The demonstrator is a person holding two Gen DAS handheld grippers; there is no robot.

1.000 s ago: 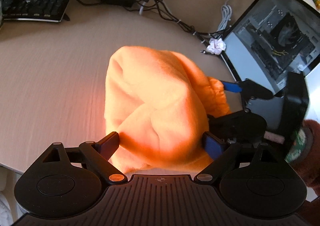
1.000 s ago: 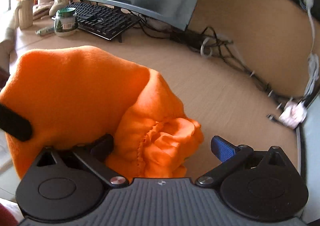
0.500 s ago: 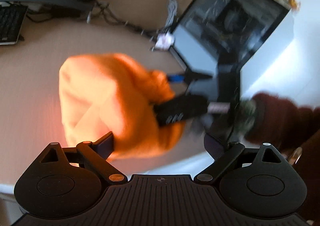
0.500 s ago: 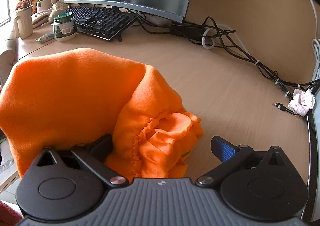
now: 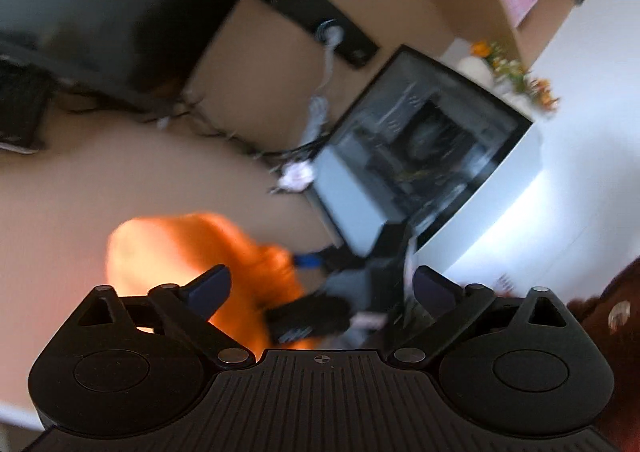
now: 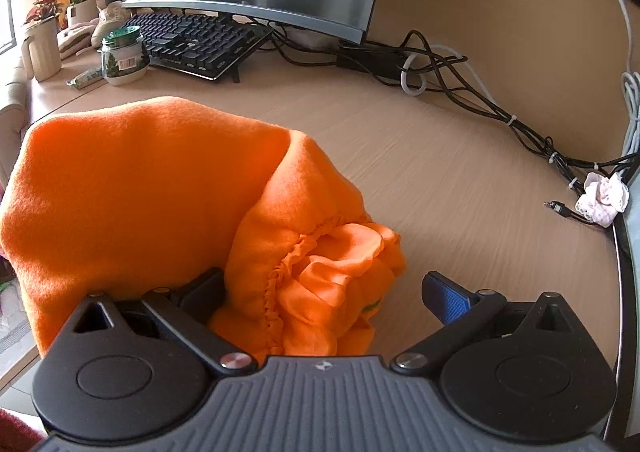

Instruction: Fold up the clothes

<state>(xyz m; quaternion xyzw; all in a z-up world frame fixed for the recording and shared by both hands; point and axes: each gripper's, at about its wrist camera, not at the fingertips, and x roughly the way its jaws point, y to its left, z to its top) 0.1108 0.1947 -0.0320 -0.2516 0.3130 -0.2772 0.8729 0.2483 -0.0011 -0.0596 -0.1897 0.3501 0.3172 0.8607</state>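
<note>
Left gripper (image 5: 316,284) opening above orange garment (image 6: 160,192); right gripper (image 6: 324,292) fingers spread

Black tongs (image 6: 324,292), blue pads (image 6: 450,302), silver pivot screws.

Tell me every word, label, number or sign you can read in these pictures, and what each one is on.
No text can be read with certainty.
Glass jar: a label with a tree picture and a barcode; its print is too small to read.
Flat packet beside the jar: green lettering, too small to read.
Keyboard: key legends too small to read.
Left wrist view: too blurred for any text.
</note>
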